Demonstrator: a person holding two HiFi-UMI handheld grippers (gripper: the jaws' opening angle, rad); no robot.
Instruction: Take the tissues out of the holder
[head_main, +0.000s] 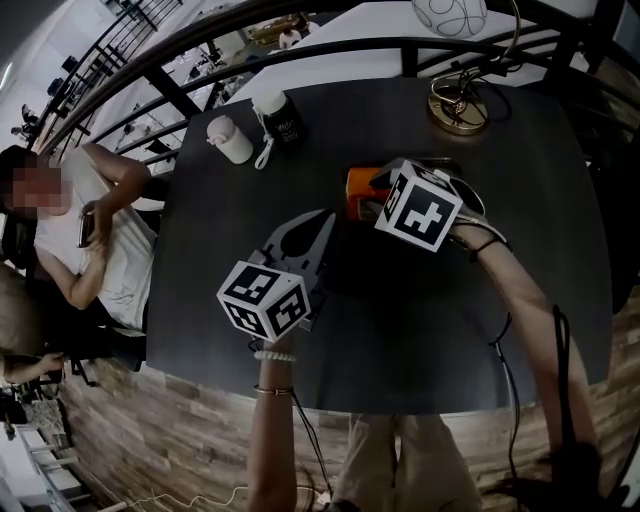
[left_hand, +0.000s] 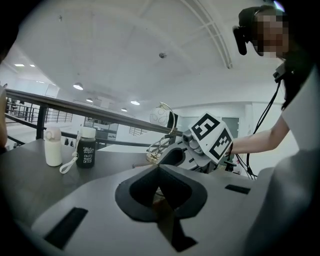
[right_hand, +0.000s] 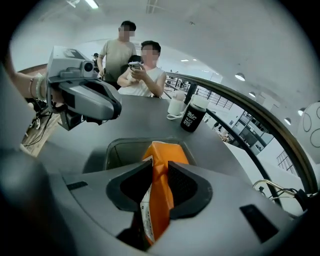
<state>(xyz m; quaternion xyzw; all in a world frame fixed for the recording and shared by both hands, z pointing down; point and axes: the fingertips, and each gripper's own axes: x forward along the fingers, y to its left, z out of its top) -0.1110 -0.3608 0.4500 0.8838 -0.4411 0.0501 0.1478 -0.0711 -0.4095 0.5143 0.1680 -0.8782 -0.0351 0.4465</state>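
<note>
An orange tissue pack (right_hand: 162, 155) stands upright between the jaws of my right gripper (right_hand: 159, 176), which is shut on it. The pack's far end rises out of a grey open-topped holder (right_hand: 117, 150) on the dark table. The head view shows the pack (head_main: 358, 183) poking out to the left of the right gripper's marker cube (head_main: 420, 205). My left gripper (head_main: 312, 235) hovers just to the left of it, jaws closed to a point with nothing held. In the left gripper view its tips (left_hand: 159, 170) meet, aimed at the right gripper (left_hand: 175, 156).
A white bottle (head_main: 230, 138) and a black bottle (head_main: 283, 118) stand at the table's far left. A brass lamp base (head_main: 458, 105) sits at the far right. A seated person (head_main: 90, 230) is beside the table's left edge. A railing runs behind the table.
</note>
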